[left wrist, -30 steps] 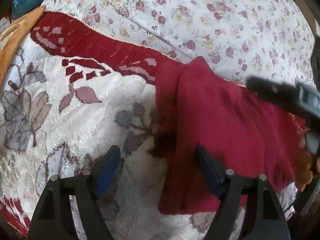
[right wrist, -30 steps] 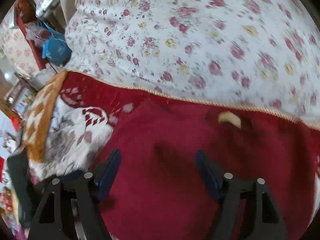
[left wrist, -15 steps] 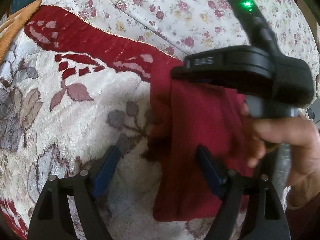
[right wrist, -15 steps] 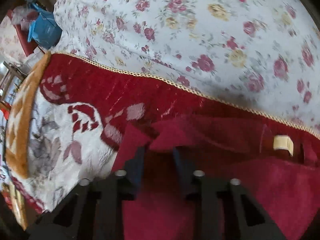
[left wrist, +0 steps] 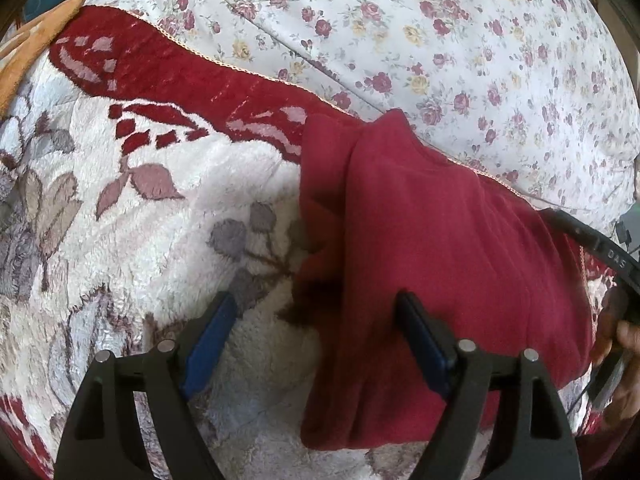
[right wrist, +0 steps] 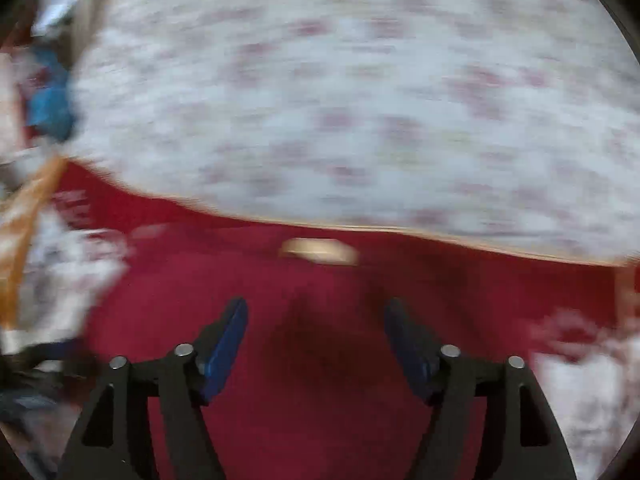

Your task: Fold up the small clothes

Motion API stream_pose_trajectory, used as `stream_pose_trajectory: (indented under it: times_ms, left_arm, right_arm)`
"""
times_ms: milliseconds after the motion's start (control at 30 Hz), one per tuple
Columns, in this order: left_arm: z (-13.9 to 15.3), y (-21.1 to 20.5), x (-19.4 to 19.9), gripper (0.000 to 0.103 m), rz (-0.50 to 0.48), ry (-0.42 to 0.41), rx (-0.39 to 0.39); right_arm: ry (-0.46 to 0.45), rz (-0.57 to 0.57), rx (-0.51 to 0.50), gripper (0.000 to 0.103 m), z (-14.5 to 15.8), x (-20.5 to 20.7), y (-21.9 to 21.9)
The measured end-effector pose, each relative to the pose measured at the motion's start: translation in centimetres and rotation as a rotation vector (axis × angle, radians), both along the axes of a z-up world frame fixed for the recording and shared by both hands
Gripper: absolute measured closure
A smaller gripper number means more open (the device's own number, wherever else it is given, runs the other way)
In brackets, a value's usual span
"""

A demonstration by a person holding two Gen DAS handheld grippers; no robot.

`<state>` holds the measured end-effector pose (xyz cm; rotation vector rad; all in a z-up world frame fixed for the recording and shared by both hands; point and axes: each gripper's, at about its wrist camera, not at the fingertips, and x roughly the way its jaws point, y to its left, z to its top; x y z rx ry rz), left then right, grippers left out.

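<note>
A dark red garment (left wrist: 440,240) lies folded into a long band on a plush blanket (left wrist: 140,220). My left gripper (left wrist: 316,312) hangs open over the garment's left edge, one finger above the blanket and the other above the red cloth. It holds nothing. The right wrist view is blurred by motion. There my right gripper (right wrist: 316,316) has its jaws opening over the red garment (right wrist: 320,380), with nothing pinched between them. A tan label (right wrist: 318,250) shows beyond its tips. A hand (left wrist: 624,360) with the right tool's black body (left wrist: 600,244) sits at the far right edge.
A white sheet with small roses (left wrist: 440,40) covers the far side. The blanket has a red border (left wrist: 160,64) with gold trim. Orange fabric (left wrist: 24,52) lies at the far left, and blue clutter (right wrist: 52,104) shows off the bed's left side.
The right gripper reached over the garment's far left corner and shut there, then opened and swung back to the right edge. The left gripper stayed still.
</note>
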<state>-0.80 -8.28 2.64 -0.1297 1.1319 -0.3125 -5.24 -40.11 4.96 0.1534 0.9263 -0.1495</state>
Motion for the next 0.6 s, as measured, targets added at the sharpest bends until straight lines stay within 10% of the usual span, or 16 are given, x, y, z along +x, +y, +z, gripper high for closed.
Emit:
stream_pose_trajectory:
  times_ms: [133, 200, 233, 433, 500, 600]
  left_arm:
    - [-0.1, -0.1, -0.1, 0.019, 0.003, 0.0, 0.004]
    - [-0.2, -0.2, 0.0, 0.018, 0.005, 0.001, 0.007]
    - [-0.2, -0.3, 0.1, 0.018, 0.006, 0.002, 0.008]
    - [-0.3, -0.5, 0.3, 0.015, 0.003, 0.001, 0.015]
    - [-0.3, -0.5, 0.4, 0.015, 0.003, 0.001, 0.012]
    - [-0.2, -0.4, 0.2, 0.015, -0.007, -0.002, 0.015]
  right_arm:
    - [0.13, -0.122, 0.029, 0.017, -3.1, 0.8, -5.9]
    - [0.17, -0.095, 0.147, 0.094, -4.7, 1.1, -7.1]
    - [0.152, -0.095, 0.151, 0.095, -4.5, 1.0, -7.2]
    - [0.17, -0.114, 0.006, 0.091, -5.0, 1.3, -6.5]
    - [0.131, -0.128, -0.017, 0.058, -3.3, 0.6, -5.9]
    - [0.004, -0.143, 0.028, 0.035, 0.3, -1.7, -4.8]
